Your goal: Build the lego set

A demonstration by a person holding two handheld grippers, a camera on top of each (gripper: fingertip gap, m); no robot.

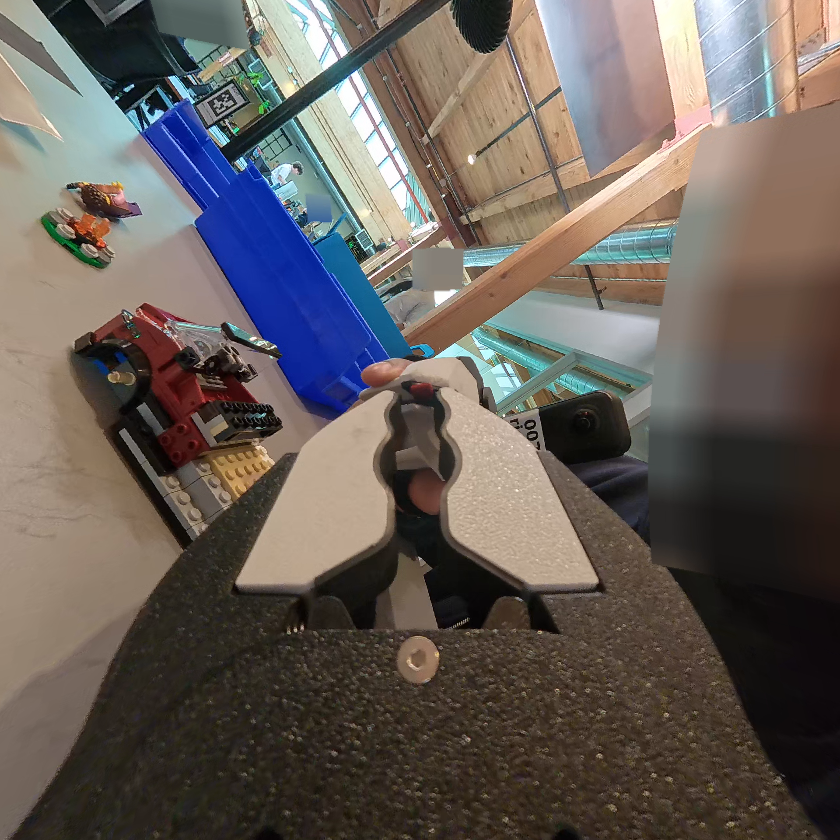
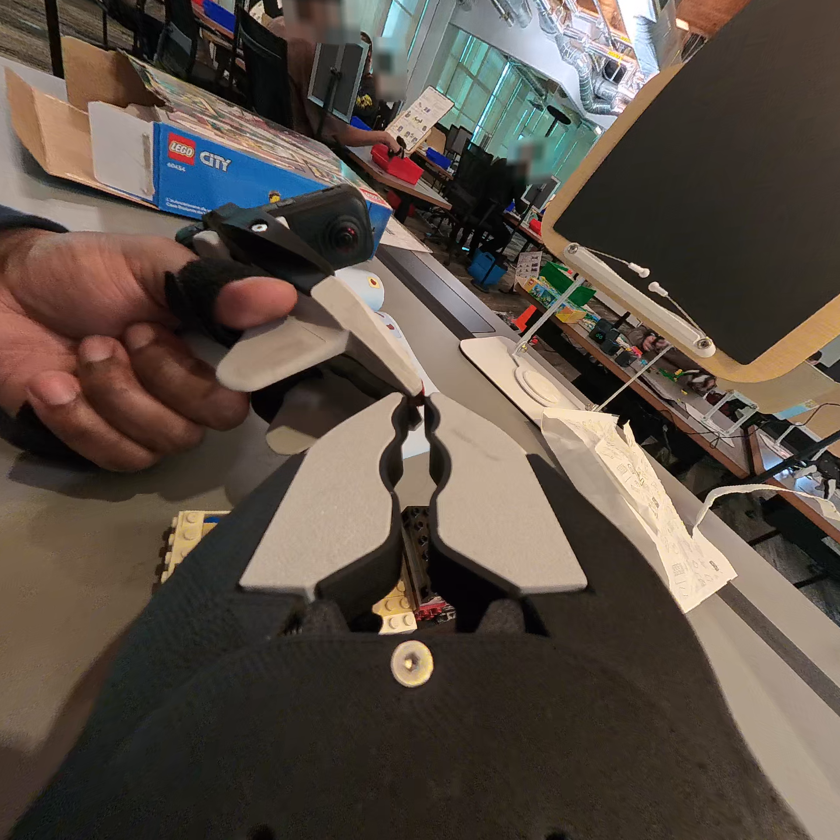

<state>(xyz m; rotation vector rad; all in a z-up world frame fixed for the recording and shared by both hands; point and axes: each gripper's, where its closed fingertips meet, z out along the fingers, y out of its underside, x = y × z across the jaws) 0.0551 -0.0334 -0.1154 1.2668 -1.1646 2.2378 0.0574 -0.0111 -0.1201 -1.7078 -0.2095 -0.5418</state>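
Two grippers meet tip to tip above the tabletop (image 1: pixel 45 500), and the only thing between them is a small red and black piece (image 1: pixel 420 388), raised in the air at the centre of both views. The right gripper (image 2: pixel 416 400) is nearly closed and pinches that piece at its very tips. The left gripper (image 1: pixel 418 397) is slightly spread, one finger on each side of the piece with a sliver of gap showing, so it seems to bracket the piece without gripping it. A hand (image 2: pixel 91 341) at the middle left of the right wrist view holds the left gripper at a slant, probably so the two sets of tips can meet on so small a piece. Below the grippers, at the lower left of the left wrist view, a red, black and tan brick model (image 1: pixel 182 409) stands on the pale tabletop. Farther off are two small brick builds (image 1: pixel 77 236) and blue bins (image 1: pixel 272 254). The right wrist view shows a torn paper bag (image 2: pixel 636 491) at the right and an opened blue box (image 2: pixel 236 177) at the upper left. Beyond is a large workroom with more tables, wooden beams (image 1: pixel 545 254) and metal ducts (image 1: pixel 613 245).
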